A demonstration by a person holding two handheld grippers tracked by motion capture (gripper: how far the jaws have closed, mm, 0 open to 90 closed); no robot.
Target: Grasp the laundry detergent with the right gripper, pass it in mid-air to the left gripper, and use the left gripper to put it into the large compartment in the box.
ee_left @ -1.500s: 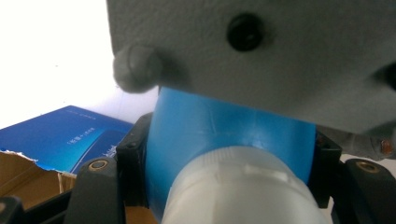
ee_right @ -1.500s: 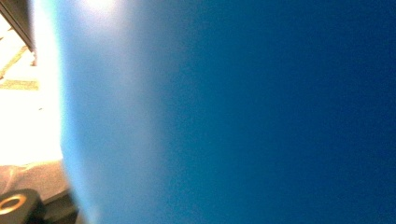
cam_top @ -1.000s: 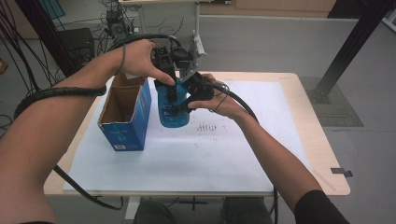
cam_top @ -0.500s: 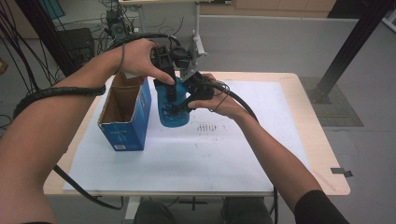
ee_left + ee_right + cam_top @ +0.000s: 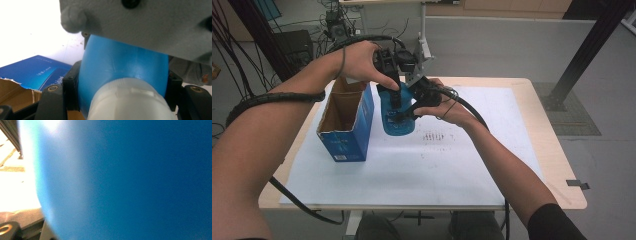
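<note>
Blue bottle point(image 5: 395, 116) gripped by both claws, beside open box point(image 5: 346, 122)

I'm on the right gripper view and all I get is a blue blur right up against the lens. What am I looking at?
Observer: A blue bottle, held upright above the table by both tools.
Operator: Where does the left tool grip it?
Observer: Near the top. In the left gripper view the left tool has its jaws clamped on either side of the bottle just above its white cap.
Operator: And my right tool?
Observer: In the high view the right tool grips the bottle's side, lower down.
Operator: Anything close by?
Observer: An open blue cardboard box stands on the table just left of the bottle, top flaps up.
</note>
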